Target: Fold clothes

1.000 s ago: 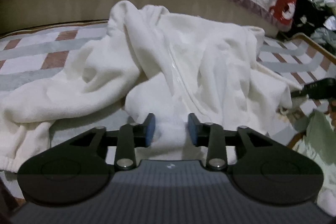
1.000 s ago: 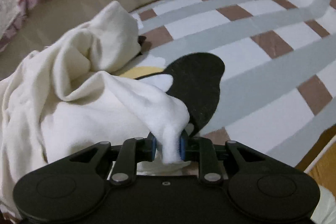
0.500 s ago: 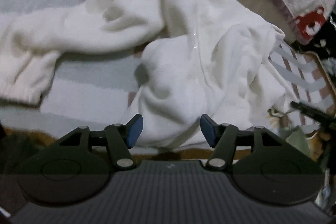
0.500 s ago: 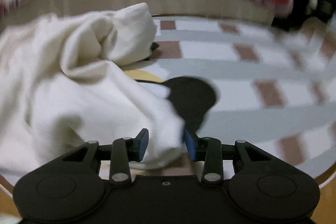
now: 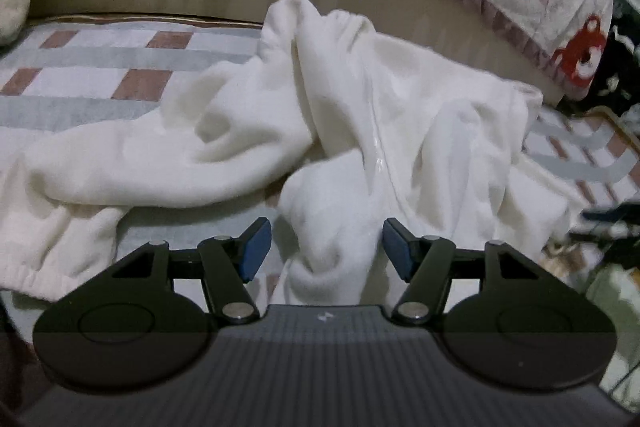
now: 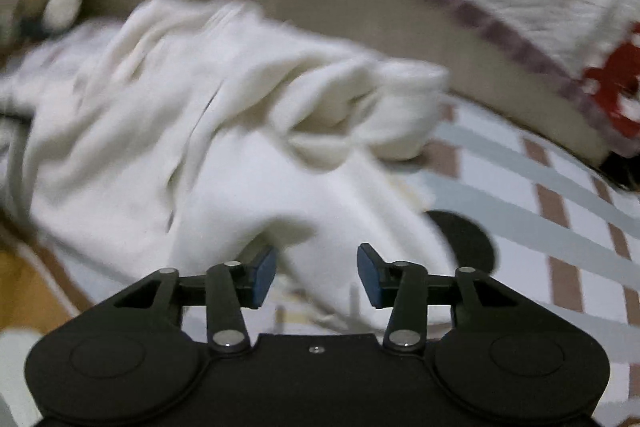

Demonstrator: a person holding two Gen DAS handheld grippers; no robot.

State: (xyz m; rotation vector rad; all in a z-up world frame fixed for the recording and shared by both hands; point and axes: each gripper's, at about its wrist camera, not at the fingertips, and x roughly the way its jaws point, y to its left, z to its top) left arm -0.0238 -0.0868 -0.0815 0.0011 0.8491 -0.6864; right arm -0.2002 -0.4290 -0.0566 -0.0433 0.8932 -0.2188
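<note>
Up close from the left wrist, the white garment (image 5: pixel 360 131) lies crumpled on the striped bed sheet (image 5: pixel 100 83), a sleeve trailing off left; the left gripper (image 5: pixel 327 249) is opening, a bunched fold sitting loose between its blue fingers (image 5: pixel 254 249), its lower edge hidden behind the gripper body. From the right wrist, everything blurs: the right gripper (image 6: pixel 317 277) is opening too, cloth behind its fingers untouched, a dark patch (image 6: pixel 466 241) half covered by the garment.
</note>
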